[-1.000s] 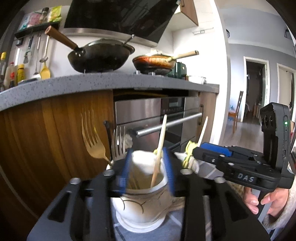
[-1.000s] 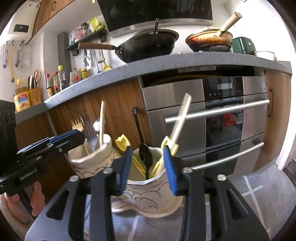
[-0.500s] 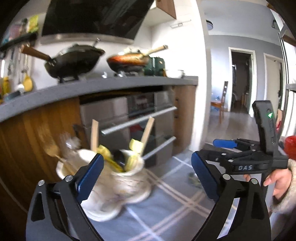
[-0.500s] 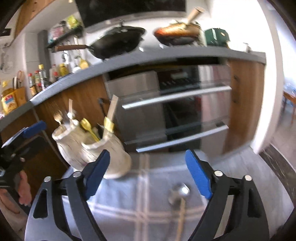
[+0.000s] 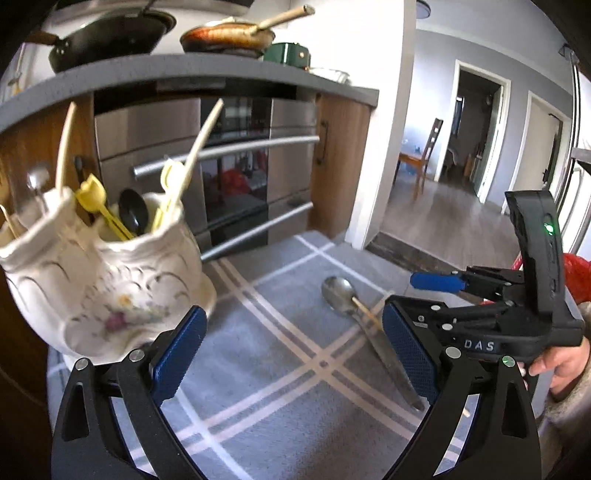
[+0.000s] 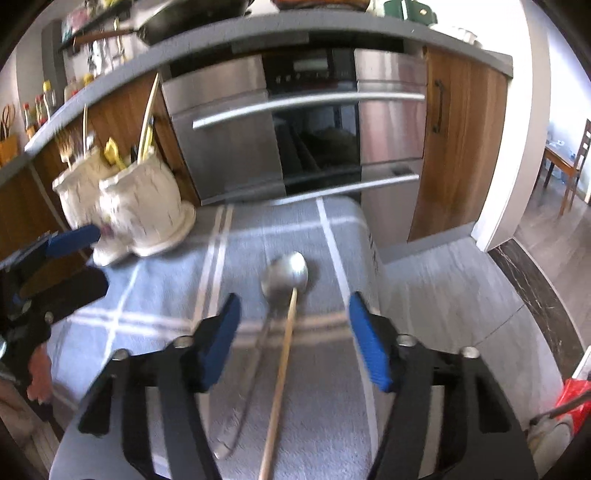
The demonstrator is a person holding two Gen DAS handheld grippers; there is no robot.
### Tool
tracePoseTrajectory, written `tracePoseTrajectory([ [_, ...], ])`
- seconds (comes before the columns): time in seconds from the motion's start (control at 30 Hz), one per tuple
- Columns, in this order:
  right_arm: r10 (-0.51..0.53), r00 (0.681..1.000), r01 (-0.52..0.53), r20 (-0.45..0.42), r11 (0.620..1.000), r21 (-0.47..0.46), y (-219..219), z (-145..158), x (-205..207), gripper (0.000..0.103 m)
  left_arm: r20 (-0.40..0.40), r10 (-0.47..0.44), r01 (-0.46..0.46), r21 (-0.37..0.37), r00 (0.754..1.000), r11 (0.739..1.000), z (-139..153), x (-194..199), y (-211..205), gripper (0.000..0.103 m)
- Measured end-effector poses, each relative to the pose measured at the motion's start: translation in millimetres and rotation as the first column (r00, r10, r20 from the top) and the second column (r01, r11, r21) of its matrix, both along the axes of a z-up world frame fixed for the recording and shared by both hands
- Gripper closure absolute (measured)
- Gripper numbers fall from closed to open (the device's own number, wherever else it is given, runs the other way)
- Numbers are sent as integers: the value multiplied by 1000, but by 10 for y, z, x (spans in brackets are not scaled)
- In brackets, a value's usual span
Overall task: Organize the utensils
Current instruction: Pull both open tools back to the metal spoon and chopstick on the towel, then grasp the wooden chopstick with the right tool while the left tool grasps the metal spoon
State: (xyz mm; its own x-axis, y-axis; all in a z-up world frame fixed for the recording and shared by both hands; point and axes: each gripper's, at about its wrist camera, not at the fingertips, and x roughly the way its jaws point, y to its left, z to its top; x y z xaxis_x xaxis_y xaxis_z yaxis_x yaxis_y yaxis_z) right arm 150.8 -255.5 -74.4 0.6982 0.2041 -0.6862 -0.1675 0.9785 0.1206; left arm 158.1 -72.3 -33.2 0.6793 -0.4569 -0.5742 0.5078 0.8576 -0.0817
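A white two-cup ceramic holder (image 5: 103,280) stands at the left of the grey checked cloth, filled with yellow utensils, a black spoon, forks and chopsticks; it also shows in the right wrist view (image 6: 125,206). A steel spoon (image 6: 286,277) and a wooden chopstick (image 6: 280,376) lie on the cloth between my right gripper's (image 6: 295,347) open fingers. The spoon (image 5: 341,295) shows in the left wrist view too. My left gripper (image 5: 291,354) is open and empty, to the right of the holder. My right gripper (image 5: 436,282) also shows at the right of the left wrist view.
The grey checked cloth (image 6: 177,317) covers a low table in front of a steel oven (image 6: 314,122) and wooden cabinets. A grey counter above carries pans (image 5: 229,35). A doorway and chair (image 5: 424,158) are at the right.
Both grippers opened wide and pulled back from the holder, swinging right. The spoon and chopstick on the cloth have come into view under my right gripper.
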Motion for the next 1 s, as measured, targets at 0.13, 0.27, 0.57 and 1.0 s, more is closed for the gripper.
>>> tracePoseTrajectory([
  [0.13,37,998,-39,-47,998,-42,64,-104,-51,71,-34,-5,6,18,999,1000,-129,30,-61,8],
  [0.27,49,995,-54,-84,996,-67,108,-183,-65,78,-52,-6,8,31,999,999,-203,59,-98,8],
  [0.57,58,992,-71,-115,991,-117,161,-311,8,83,-66,-14,17,36,998,999,-243,64,-143,8],
  [1.0,26,996,-19,-86,997,78,-97,-177,48,98,-123,-28,35,59,992,998,-365,127,-340,8],
])
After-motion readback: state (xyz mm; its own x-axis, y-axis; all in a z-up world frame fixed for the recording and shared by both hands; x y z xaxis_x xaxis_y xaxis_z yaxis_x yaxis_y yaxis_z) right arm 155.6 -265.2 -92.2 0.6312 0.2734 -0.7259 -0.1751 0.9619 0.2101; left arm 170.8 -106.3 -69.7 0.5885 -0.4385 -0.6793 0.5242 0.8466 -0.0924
